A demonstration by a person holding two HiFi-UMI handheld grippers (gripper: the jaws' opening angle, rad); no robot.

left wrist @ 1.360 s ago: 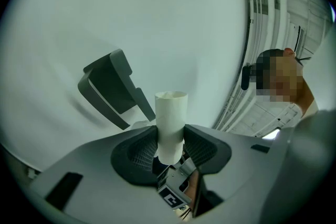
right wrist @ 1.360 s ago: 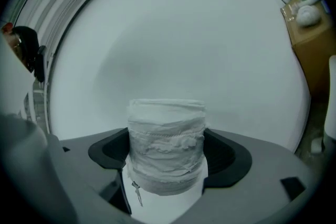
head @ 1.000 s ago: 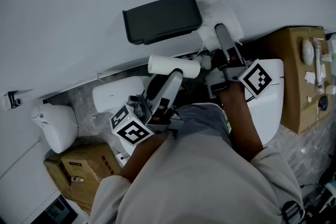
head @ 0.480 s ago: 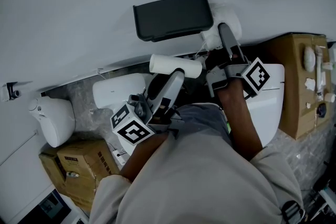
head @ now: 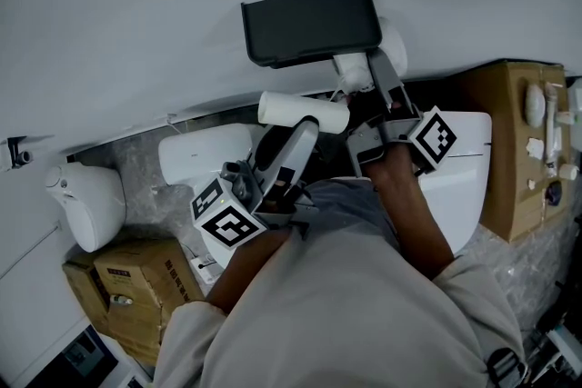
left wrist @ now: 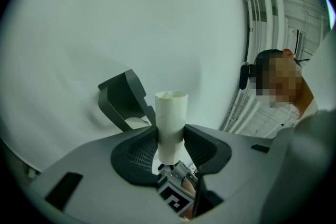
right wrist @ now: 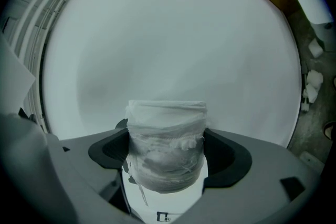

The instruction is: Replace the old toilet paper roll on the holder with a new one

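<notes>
Nearby, a cardboard box (head: 511, 141) flanks the toilet (head: 468, 154) below the holder (head: 309, 24)

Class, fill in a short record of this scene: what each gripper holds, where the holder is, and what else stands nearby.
Left gripper: shut on a bare tube
Right gripper: shut on a paper roll, close by the holder's right end in the head view
Holder: dark, fixed to the wall
Nearby: white toilet, with a cardboard box to its right in the head view
</notes>
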